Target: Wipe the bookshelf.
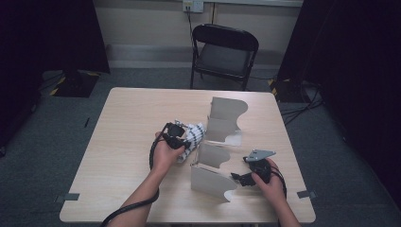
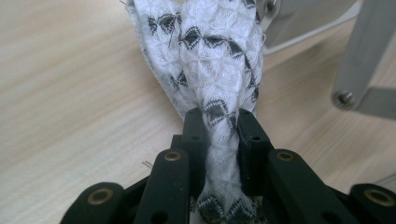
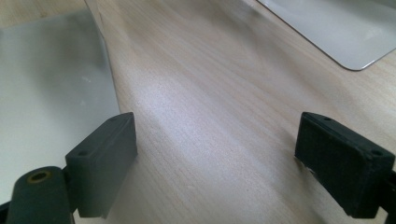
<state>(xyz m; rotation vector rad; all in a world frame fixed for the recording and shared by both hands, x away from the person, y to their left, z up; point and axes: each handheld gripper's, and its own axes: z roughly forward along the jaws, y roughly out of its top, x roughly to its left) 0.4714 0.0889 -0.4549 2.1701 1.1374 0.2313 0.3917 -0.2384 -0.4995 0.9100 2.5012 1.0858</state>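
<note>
A white cloth with black markings (image 1: 193, 136) lies bunched near the middle of the wooden table (image 1: 127, 118). My left gripper (image 1: 182, 140) is shut on it. In the left gripper view the cloth (image 2: 215, 60) is pinched into a narrow twist between the two black pads of the left gripper (image 2: 222, 122), and the rest fans out ahead on the wood. My right gripper (image 1: 235, 178) rests low at the front right beside a grey folded panel (image 1: 212, 179). In the right gripper view that right gripper (image 3: 217, 154) stands open over bare wood, nothing between its pads.
A second grey folded panel (image 1: 226, 120) stands upright behind the cloth. In the right gripper view one panel (image 3: 51, 84) is close on the left and another (image 3: 336, 32) lies at the top right. A black folding chair (image 1: 224, 52) stands beyond the table's far edge.
</note>
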